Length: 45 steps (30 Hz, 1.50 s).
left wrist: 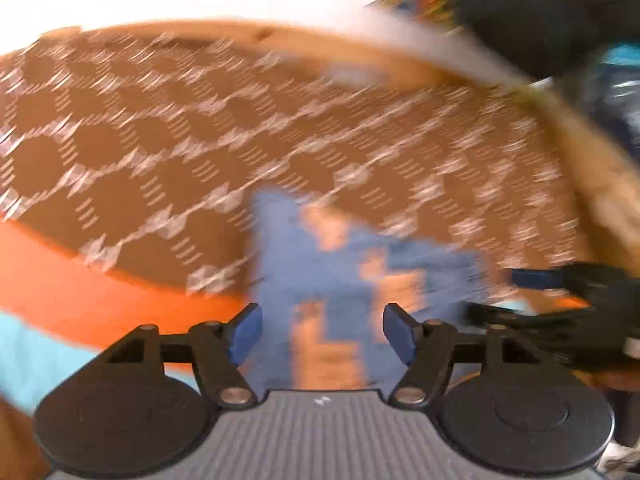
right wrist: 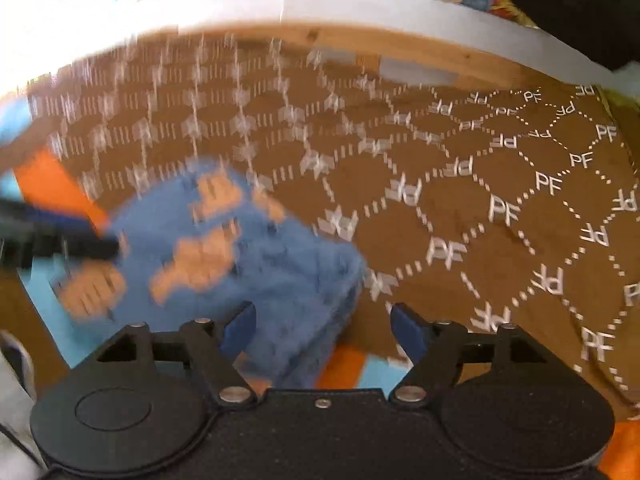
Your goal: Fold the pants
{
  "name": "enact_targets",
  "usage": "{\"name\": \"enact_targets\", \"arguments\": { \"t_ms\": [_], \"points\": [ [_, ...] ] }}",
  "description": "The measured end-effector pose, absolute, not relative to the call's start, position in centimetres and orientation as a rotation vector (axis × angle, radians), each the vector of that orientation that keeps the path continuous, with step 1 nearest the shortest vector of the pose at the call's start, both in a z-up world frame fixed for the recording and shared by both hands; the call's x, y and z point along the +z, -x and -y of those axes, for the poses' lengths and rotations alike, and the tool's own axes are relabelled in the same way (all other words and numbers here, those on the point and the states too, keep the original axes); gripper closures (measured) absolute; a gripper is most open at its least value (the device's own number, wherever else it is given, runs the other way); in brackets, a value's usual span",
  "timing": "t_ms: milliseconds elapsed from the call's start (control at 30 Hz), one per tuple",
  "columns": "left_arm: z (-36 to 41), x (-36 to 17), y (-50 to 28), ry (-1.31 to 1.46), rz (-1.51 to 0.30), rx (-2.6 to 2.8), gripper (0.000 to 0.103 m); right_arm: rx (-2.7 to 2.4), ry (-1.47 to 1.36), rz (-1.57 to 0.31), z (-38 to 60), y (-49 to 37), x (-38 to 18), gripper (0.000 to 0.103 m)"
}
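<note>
Both the left gripper (left wrist: 322, 334) and right gripper (right wrist: 322, 330) gape empty over the pants (right wrist: 256, 264), which look folded into a compact stack on the brown cloth (right wrist: 460, 208).

Folded blue pants (right wrist: 256, 256) lie on brown patterned cloth (right wrist: 480, 208)

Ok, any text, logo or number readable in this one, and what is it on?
"PF": white, repeated all over the brown cloth, some copies upside down; sharp only at the right of the right wrist view.
Same marks in the left wrist view on the cloth: too blurred to read.
Pants: orange shapes, no readable text.
</note>
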<state>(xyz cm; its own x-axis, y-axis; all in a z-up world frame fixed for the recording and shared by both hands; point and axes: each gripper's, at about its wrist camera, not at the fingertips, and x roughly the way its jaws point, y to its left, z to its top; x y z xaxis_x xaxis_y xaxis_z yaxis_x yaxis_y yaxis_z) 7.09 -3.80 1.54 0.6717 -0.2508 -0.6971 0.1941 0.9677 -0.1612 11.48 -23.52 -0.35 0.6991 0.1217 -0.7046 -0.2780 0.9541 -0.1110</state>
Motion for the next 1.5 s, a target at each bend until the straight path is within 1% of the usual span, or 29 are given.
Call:
{"name": "enact_targets", "arguments": {
  "t_ms": [33,67,100,133,200,233,300,367,400,433,533,633,733,800,867,933,1033,1167,1267,1400,1500],
  "points": [
    [3.6,0.7,-7.4,0.054,-0.846,-0.225,0.036,0.217,0.252,-0.771,23.4,-11.1,-0.8,0.02],
    [3.3,-0.4,-7.5,0.033,-0.891,-0.202,0.035,0.203,0.26,-0.769,23.7,-10.7,-1.3,0.012],
    [2.9,-1.1,-7.3,0.041,-0.894,-0.208,0.033,0.189,0.234,-0.769,24.4,-10.3,-1.6,0.01],
    [2.4,-1.5,-6.9,0.055,-0.878,-0.219,0.033,0.182,0.189,-0.782,25.1,-10.3,-1.7,0.008],
    [1.9,-1.5,-6.4,0.066,-0.865,-0.228,0.031,0.193,0.095,-0.813,26.2,-10.6,-1.6,0.008],
    [1.7,-1.3,-6.3,0.069,-0.864,-0.225,0.03,0.196,0.06,-0.805,26.6,-10.5,-1.1,0.008],
    [1.4,-0.5,-6.5,0.098,-0.863,-0.221,0.028,0.193,0.057,-0.728,26.8,-10.4,0.3,0.007],
    [1.3,0.4,-6.9,0.139,-0.839,-0.25,0.021,0.191,0.112,-0.66,26.0,-11.2,1.6,0.002],
    [1.2,0.9,-7.3,0.157,-0.822,-0.256,0.014,0.203,0.133,-0.646,25.5,-11.9,1.8,0.001],
    [1.4,1.2,-8.0,0.171,-0.806,-0.258,0.008,0.216,0.148,-0.639,25.1,-12.8,1.9,0.001],
    [2.4,1.7,-10.8,0.182,-0.791,-0.253,0.0,0.245,0.211,-0.631,23.4,-15.5,1.0,0.001],
    [3.2,0.8,-13.7,0.132,-0.828,-0.222,0.001,0.279,0.281,-0.668,21.7,-18.3,-1.1,0.001],
    [3.2,-1.2,-16.0,0.121,-0.892,-0.185,0.001,0.21,0.371,-0.695,21.4,-20.5,-3.3,0.001],
    [2.6,-2.1,-16.4,0.138,-0.907,-0.201,0.0,0.175,0.346,-0.706,22.3,-21.6,-3.7,0.001],
    [2.3,-2.0,-15.9,0.137,-0.892,-0.217,0.0,0.147,0.262,-0.698,23.6,-21.8,-3.0,0.001],
    [2.2,-1.7,-15.6,0.132,-0.899,-0.213,0.0,0.121,0.242,-0.665,24.1,-21.2,-2.1,0.001],
    [1.5,-0.7,-15.2,0.199,-0.909,-0.195,0.0,0.116,0.187,-0.601,24.6,-18.5,-0.2,0.001],
    [0.7,0.1,-13.7,0.294,-0.91,-0.192,0.0,0.203,0.114,-0.63,24.3,-14.7,0.7,0.001],
    [0.5,0.0,-12.6,0.316,-0.928,-0.207,0.0,0.259,0.152,-0.681,23.6,-12.1,0.1,0.001],
    [0.8,-1.6,-10.8,0.229,-0.938,-0.216,0.0,0.22,0.187,-0.803,23.8,-10.9,-2.4,0.001],
    [1.4,-2.0,-9.0,0.085,-0.883,-0.266,0.0,0.209,0.032,-0.827,25.4,-10.9,-2.6,0.001]
  ]
}}
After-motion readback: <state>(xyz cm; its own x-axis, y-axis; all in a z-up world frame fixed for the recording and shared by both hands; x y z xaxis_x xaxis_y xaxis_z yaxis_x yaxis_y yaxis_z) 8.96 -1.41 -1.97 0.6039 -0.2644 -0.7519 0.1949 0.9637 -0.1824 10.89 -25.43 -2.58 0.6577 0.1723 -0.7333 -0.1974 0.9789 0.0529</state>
